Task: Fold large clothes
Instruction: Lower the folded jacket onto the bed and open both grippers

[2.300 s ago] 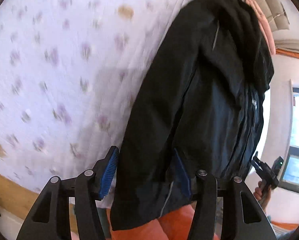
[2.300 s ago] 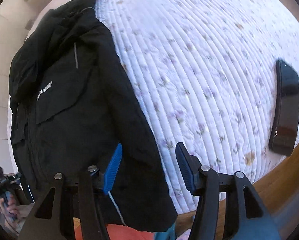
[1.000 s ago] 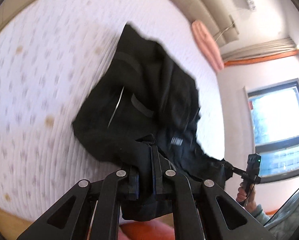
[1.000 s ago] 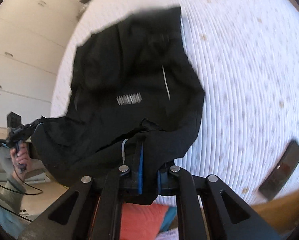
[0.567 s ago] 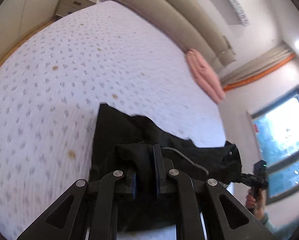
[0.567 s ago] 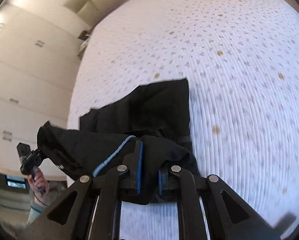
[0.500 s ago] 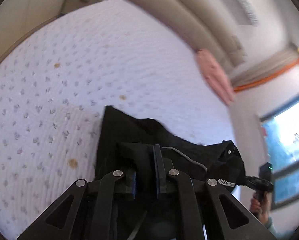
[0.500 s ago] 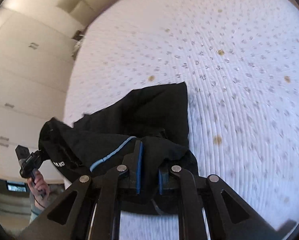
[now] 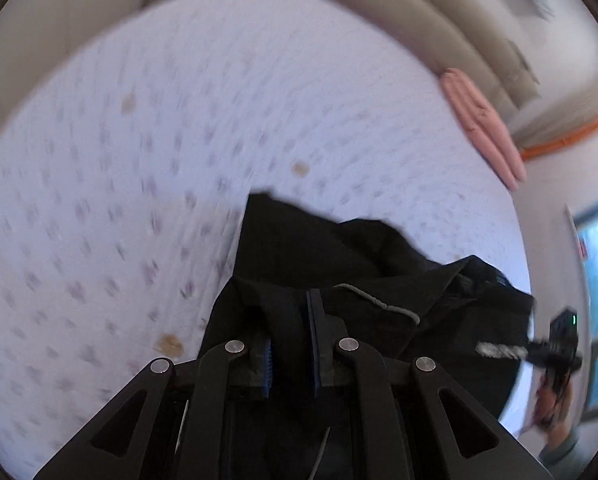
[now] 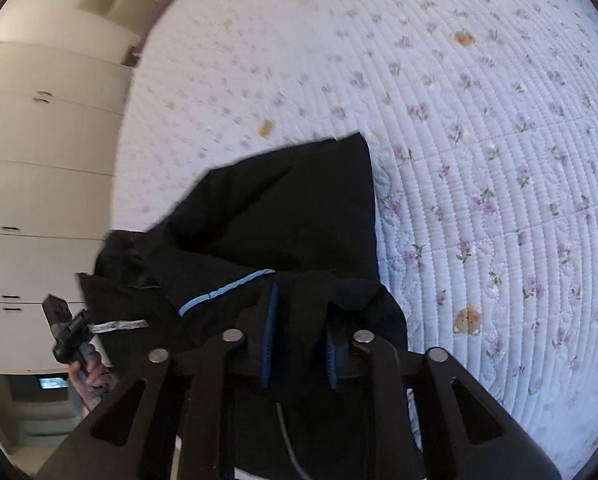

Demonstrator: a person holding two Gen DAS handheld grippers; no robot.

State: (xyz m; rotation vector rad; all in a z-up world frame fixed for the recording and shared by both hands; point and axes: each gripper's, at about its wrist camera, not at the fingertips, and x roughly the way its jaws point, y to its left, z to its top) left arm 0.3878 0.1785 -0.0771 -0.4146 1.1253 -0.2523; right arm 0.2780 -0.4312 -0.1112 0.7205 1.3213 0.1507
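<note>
The left claw (image 9: 291, 344) was clamped on a bunched fold of the black jacket (image 9: 339, 264), its blue pads pressing cloth between them. The right claw (image 10: 299, 344) was likewise clamped on a fold of the same jacket (image 10: 291, 216), though its pads stood a little wider around a thicker wad. From both claws the jacket stretched forward and lay partly on the bed (image 9: 139, 160), one squared corner resting flat on the quilted floral cover (image 10: 499, 160).

The left view alone showed a pink cloth (image 9: 483, 128) at the far edge of the bed beside the padded headboard, a window at the right, and the other claw with the person's hand at the jacket's right end. The right view alone showed pale cupboard doors (image 10: 39, 200) at the left, a light-blue stripe (image 10: 223, 290) on the jacket near the claw, and brown spots on the cover.

Against the frames half a second before, both claws kept their grip, and the pads had parted slightly. The jacket lay in much the same place, and the left view had grown more blurred.
</note>
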